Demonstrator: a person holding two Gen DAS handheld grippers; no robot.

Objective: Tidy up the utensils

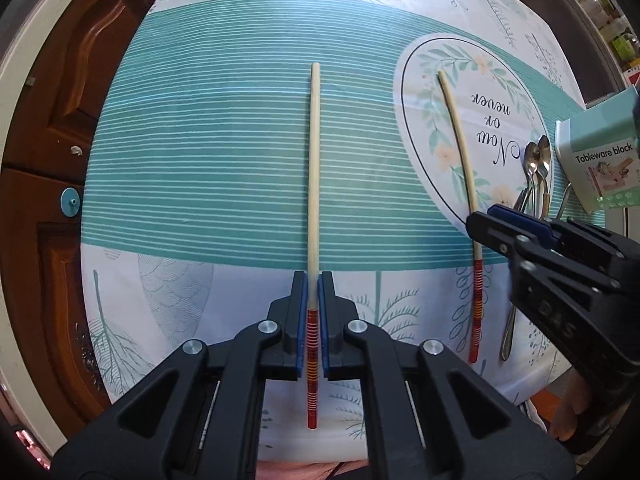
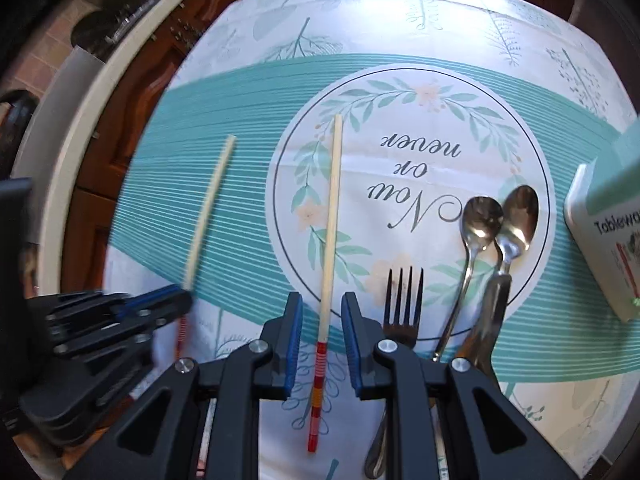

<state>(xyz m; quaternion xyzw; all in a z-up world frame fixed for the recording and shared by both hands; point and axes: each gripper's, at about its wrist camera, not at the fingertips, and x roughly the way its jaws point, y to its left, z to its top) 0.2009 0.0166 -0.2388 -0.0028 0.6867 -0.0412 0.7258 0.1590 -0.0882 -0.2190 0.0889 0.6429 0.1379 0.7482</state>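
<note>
Left tongs [image 1: 313,312] clamped on a pale wooden chopstick w/ red-n-yellow striped end [image 1: 313,184], tip lying out over the teal-striped tablecloth on the tabletop [image 1: 200,152]. Right tongs [image 2: 321,340] are open, straddling the 2nd matching chopstick [image 2: 330,220] w/o touching it. The cloth's round print reads "Now or never". Dark fork [image 2: 404,300] and two shiny steel spoons [image 2: 500,220] lie right beside it. The mint box [image 1: 600,156] says "Tableware block".

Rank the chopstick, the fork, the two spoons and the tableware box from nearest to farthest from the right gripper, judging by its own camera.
1. Chopstick, lying between the right gripper's open jaws.
2. Fork, just right of it.
3. Spoons, further right, overlapping.
4. Tableware box, far right edge.
</note>
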